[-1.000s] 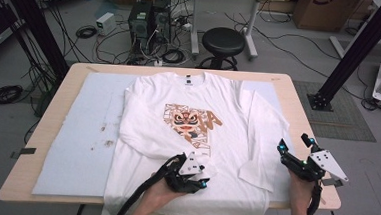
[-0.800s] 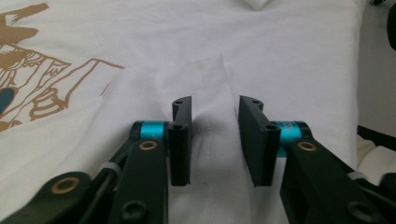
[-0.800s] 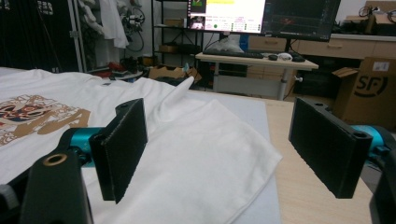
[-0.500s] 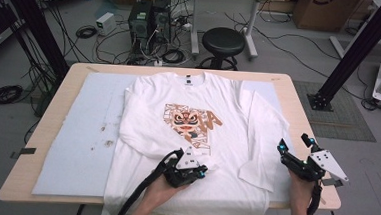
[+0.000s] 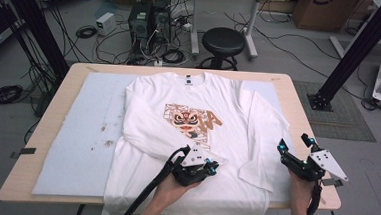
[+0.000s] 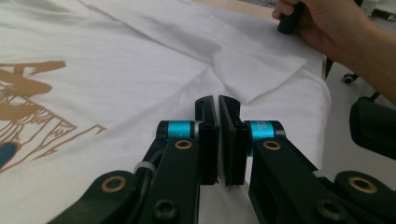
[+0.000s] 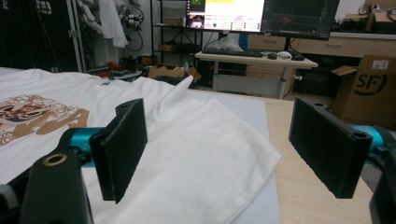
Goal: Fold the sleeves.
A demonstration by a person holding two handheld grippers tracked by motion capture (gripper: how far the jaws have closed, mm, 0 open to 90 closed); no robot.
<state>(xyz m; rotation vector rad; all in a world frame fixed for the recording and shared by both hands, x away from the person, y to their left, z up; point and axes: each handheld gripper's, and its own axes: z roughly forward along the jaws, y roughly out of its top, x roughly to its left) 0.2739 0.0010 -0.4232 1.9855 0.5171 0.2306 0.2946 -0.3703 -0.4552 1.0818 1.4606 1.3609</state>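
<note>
Folding white long-sleeved shirt (image 5: pixel 197 123): left gripper (image 5: pixel 209 167) jaws just closed, pinching sleeve cuff (image 6: pixel 212 154); right gripper (image 5: pixel 296 150) jaws spread. Next, carry across.

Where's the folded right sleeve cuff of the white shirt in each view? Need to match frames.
High view: sleeve cuff lower right, between the two grippers.
Left gripper view: upper centre-right, beyond the shut jaws.
Right gripper view: centre, between the open jaws.
Shared landmark: the shirt's lion print.

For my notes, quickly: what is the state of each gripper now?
Left gripper: just closed, pinching the white shirt.
Right gripper: open, holding nothing.
</note>
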